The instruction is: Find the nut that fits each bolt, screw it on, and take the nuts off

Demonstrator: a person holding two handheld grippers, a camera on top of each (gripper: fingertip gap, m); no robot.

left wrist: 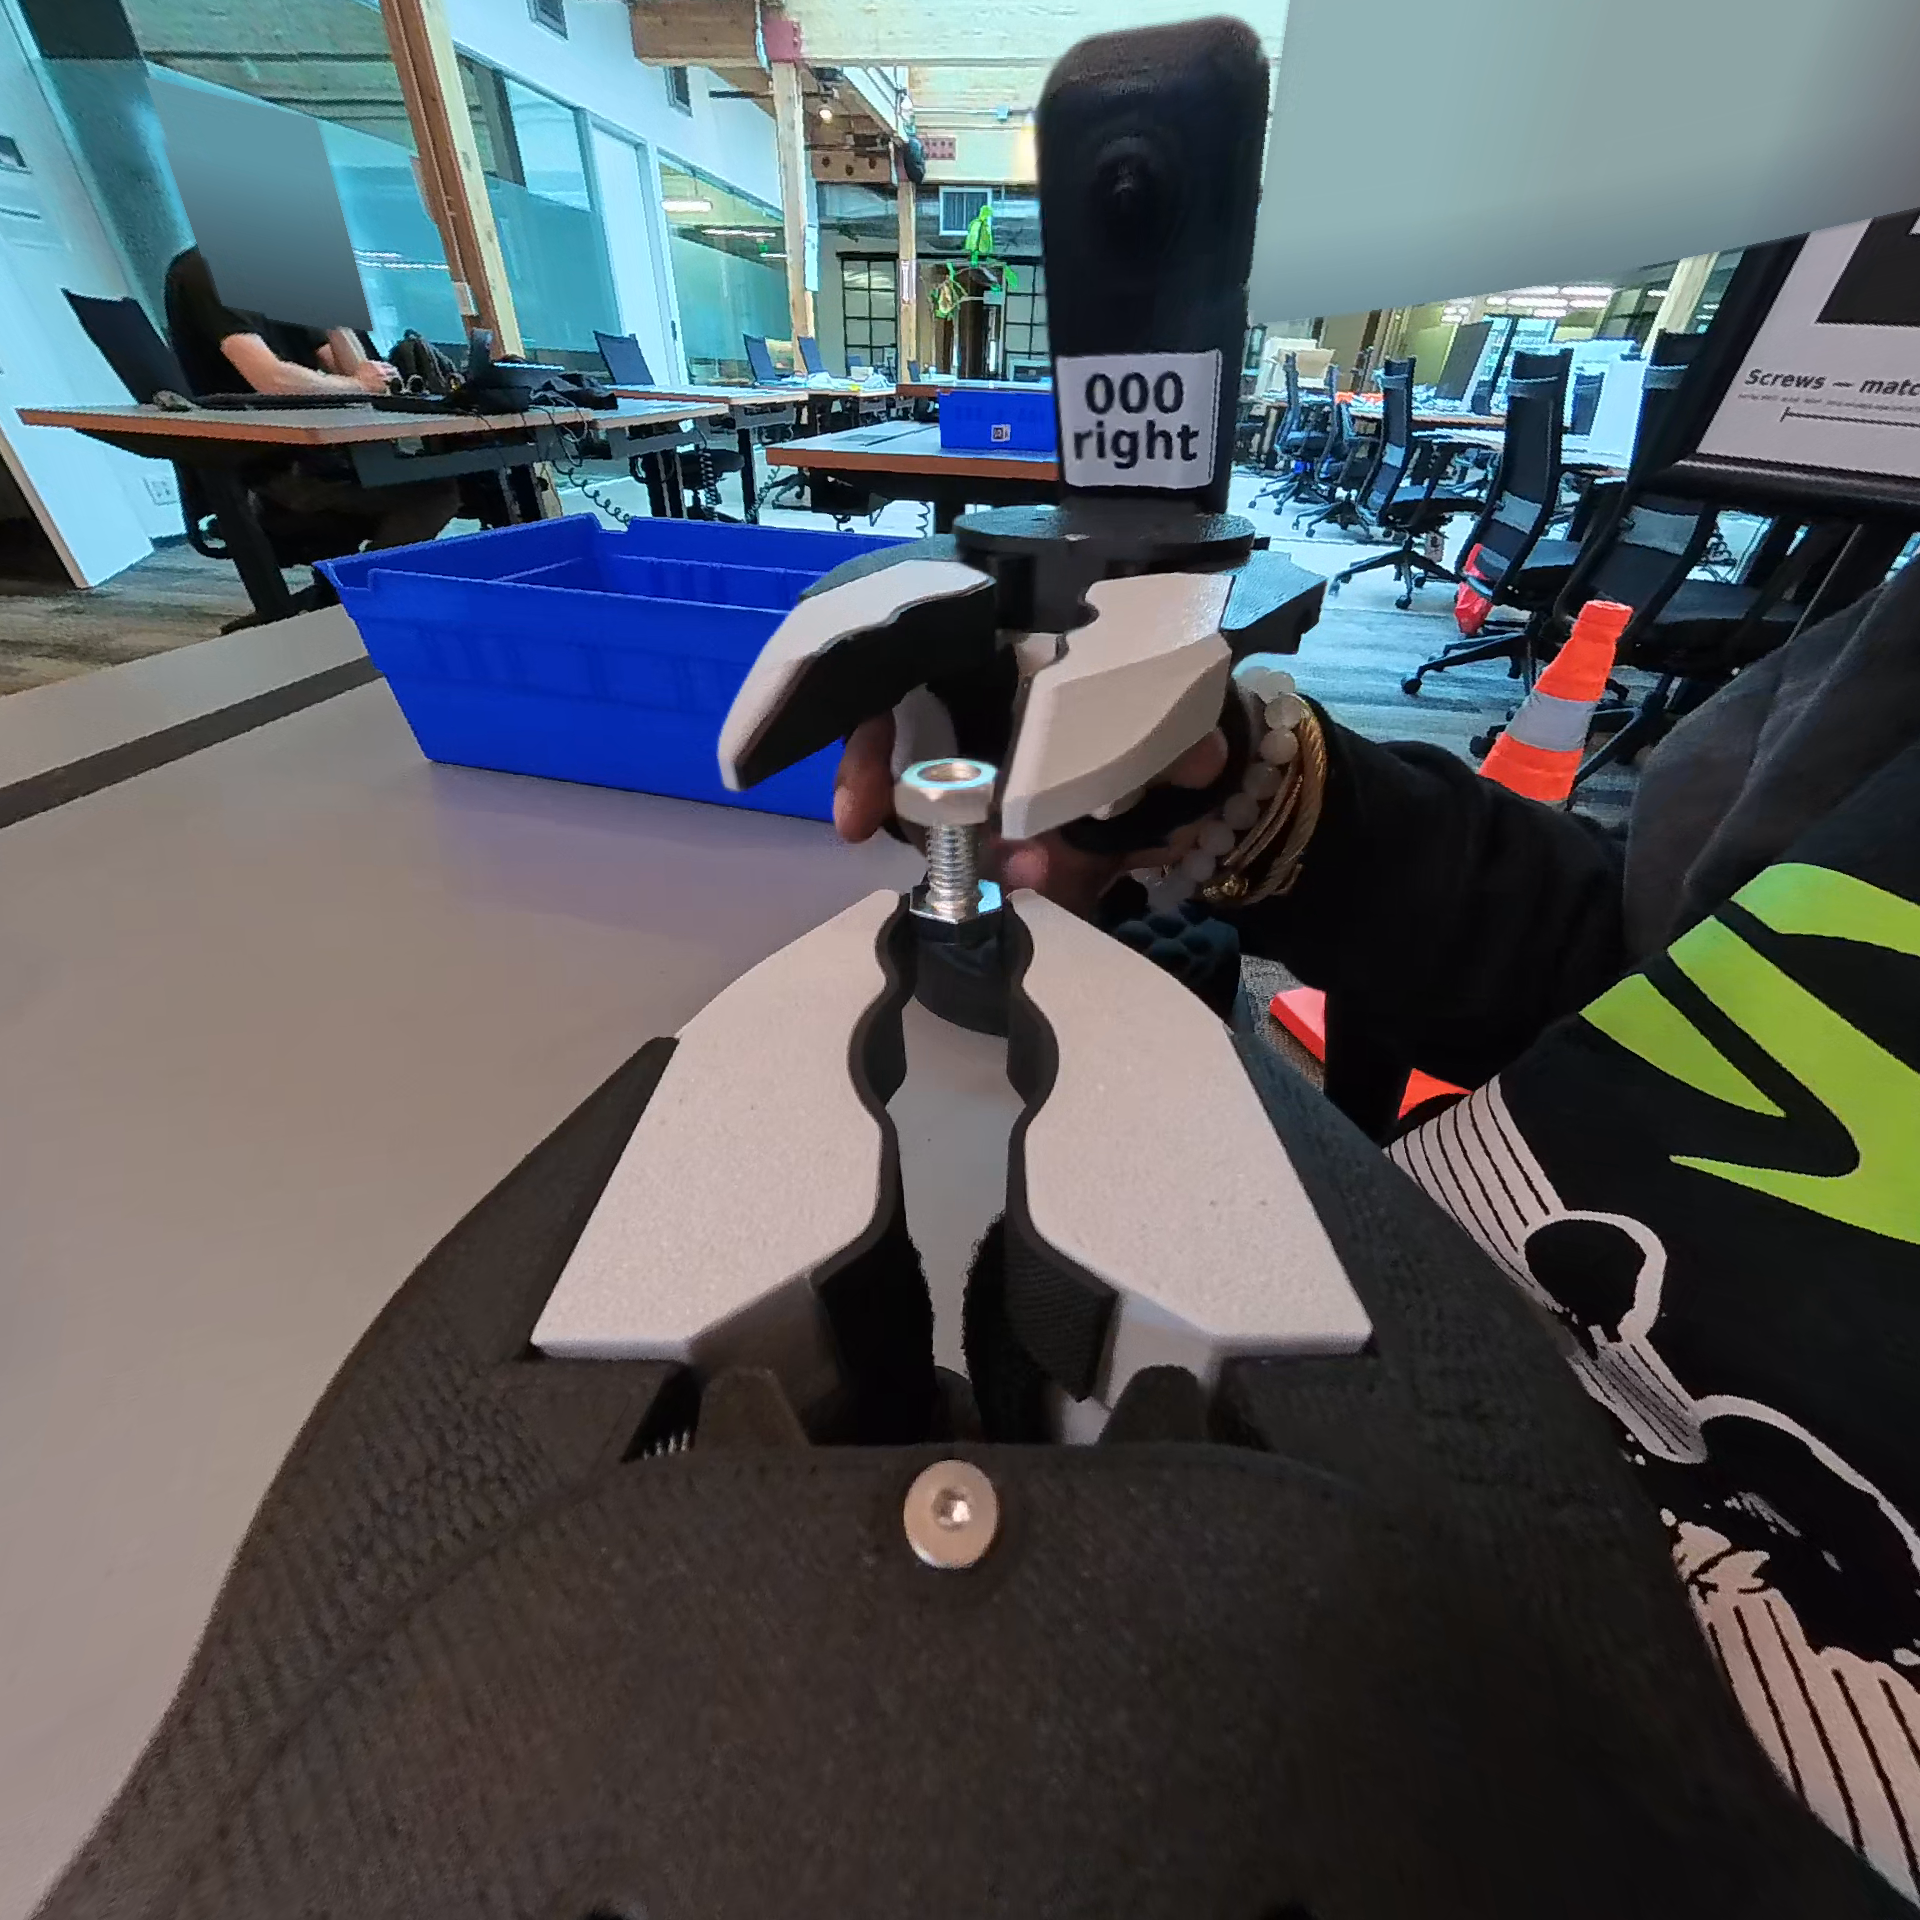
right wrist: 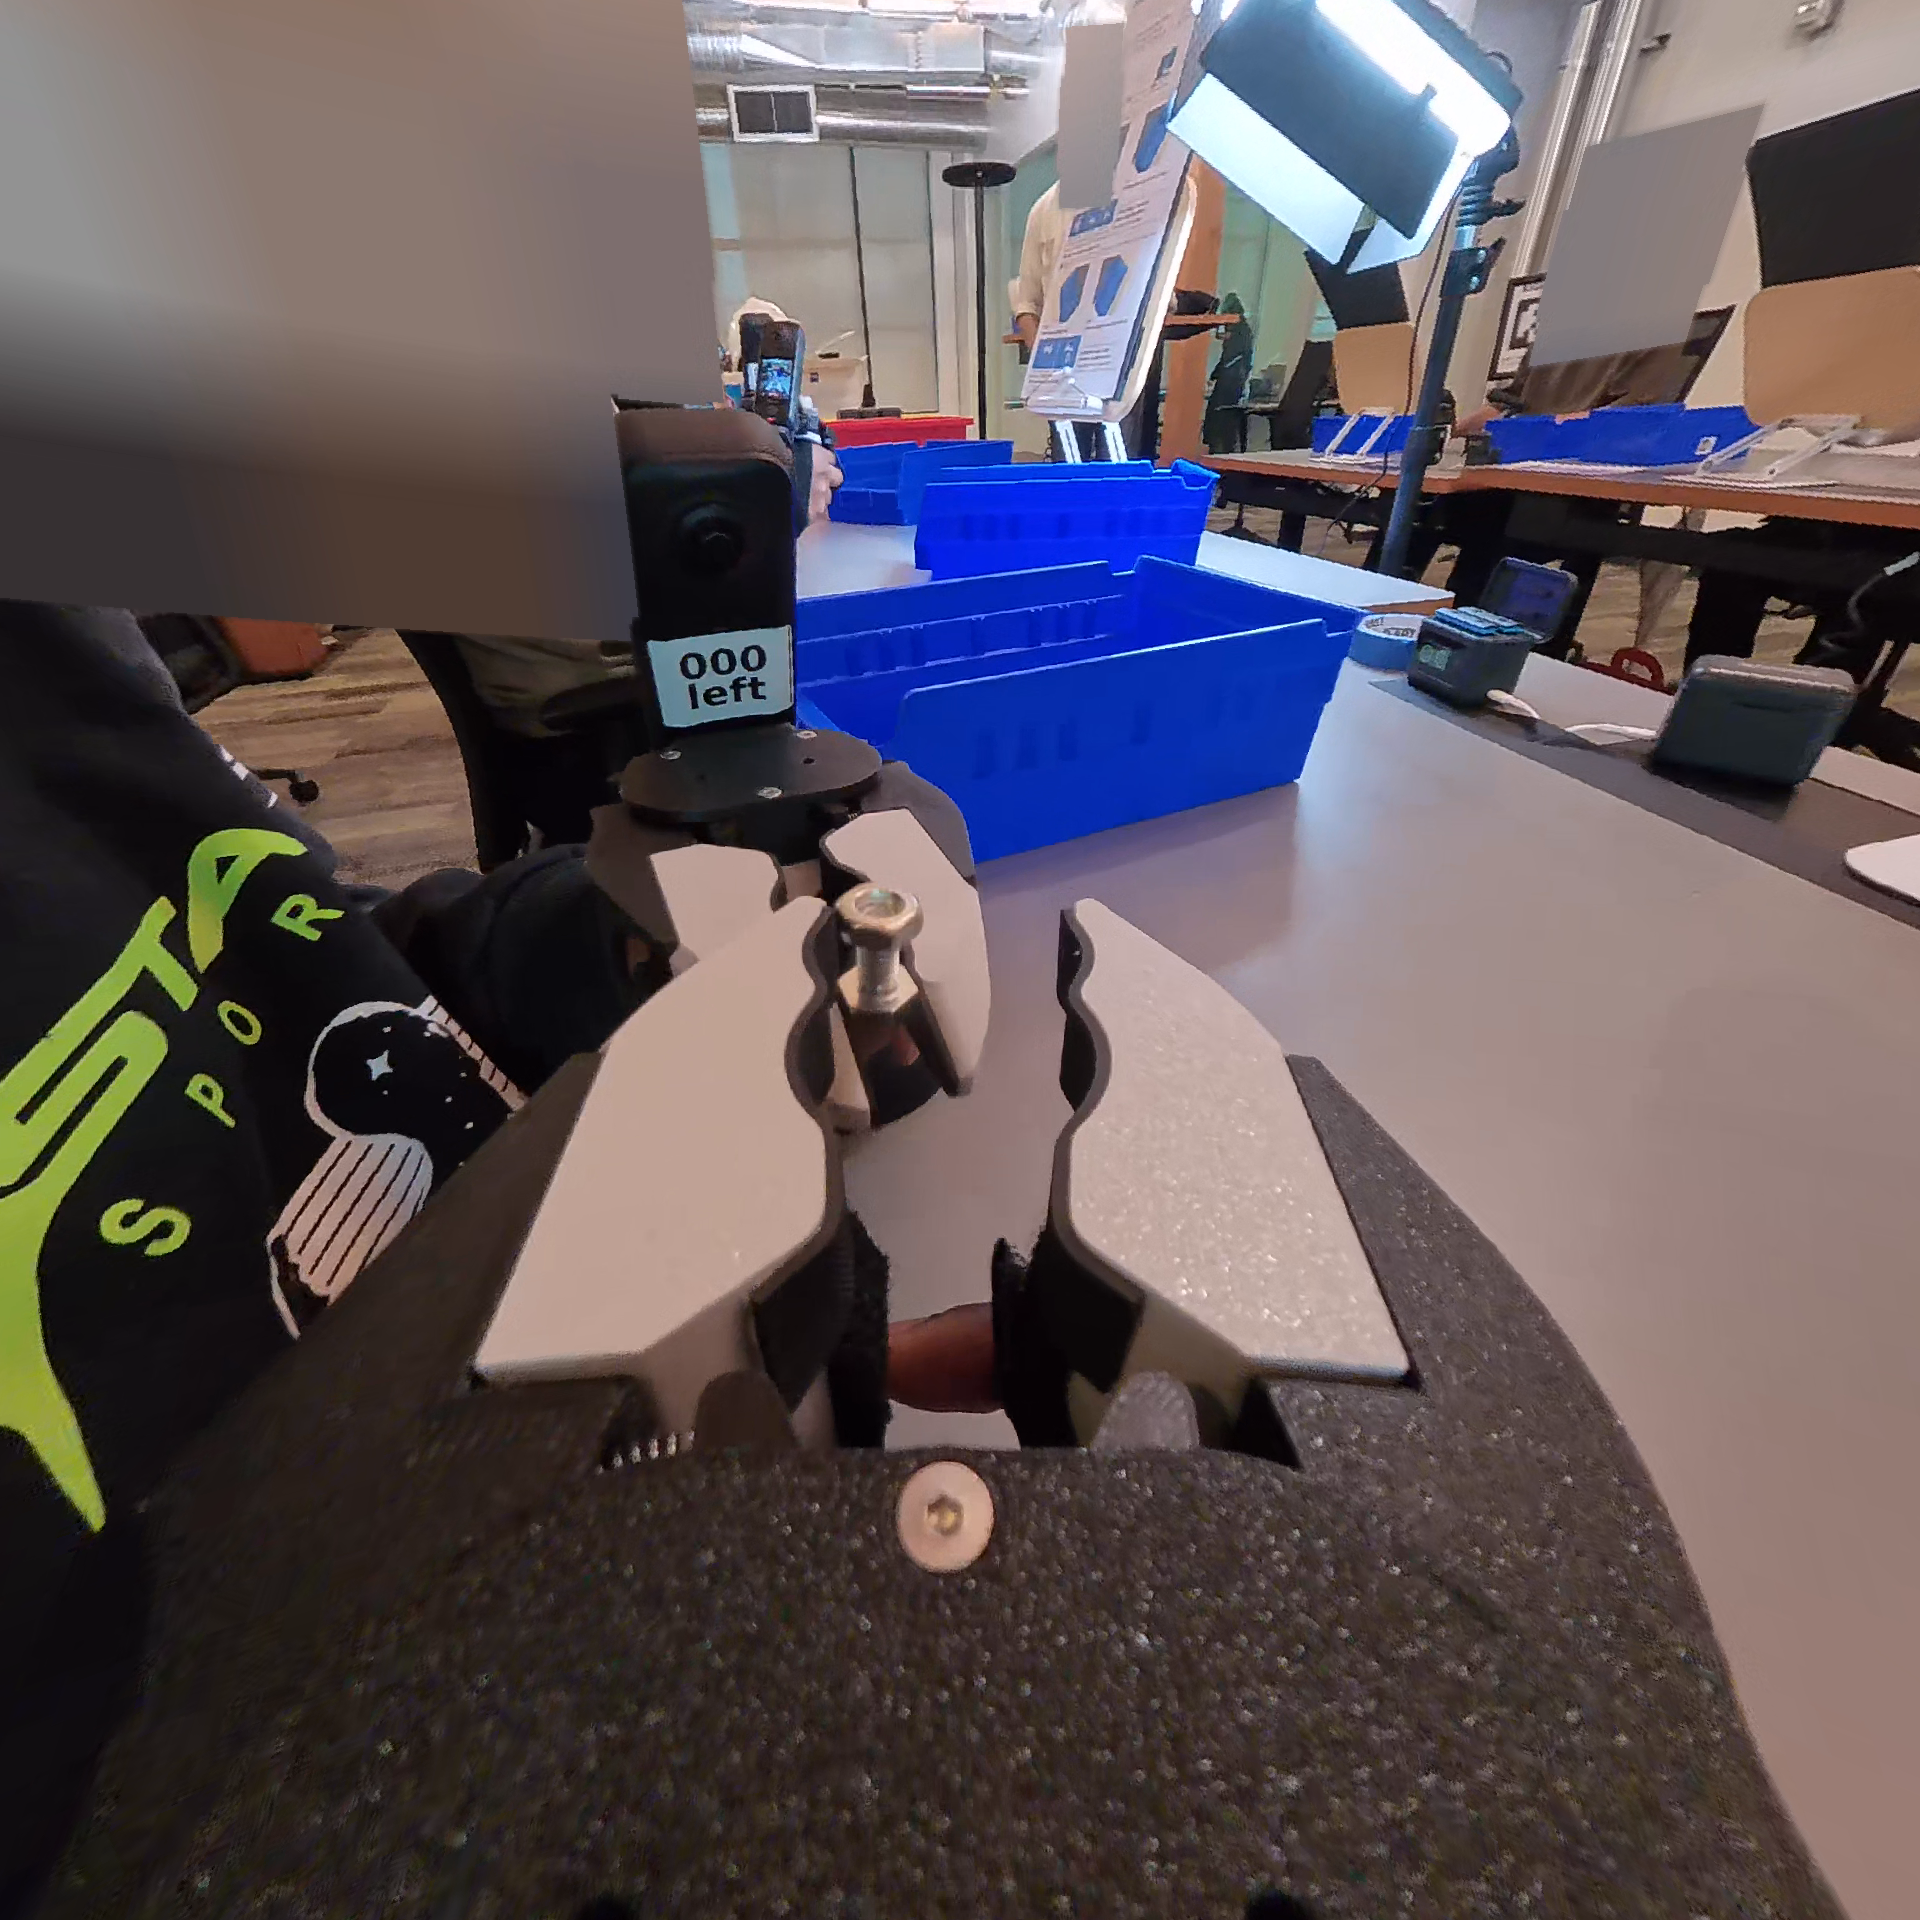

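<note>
A silver bolt stands upright with a silver hex nut at the top of its thread. My left gripper is shut on the bolt's hex head, just above the grey table. My right gripper faces it, open, with one finger on each side of the nut. In the right wrist view the nut sits close to the left finger of my open right gripper. Behind it, my left gripper holds the bolt from below.
A blue plastic bin stands on the table behind the grippers, and also shows in the right wrist view. More blue bins are farther back. Small cases and a tape roll lie at the right. An orange cone stands on the floor. My left and right fingertips are right by each other.
</note>
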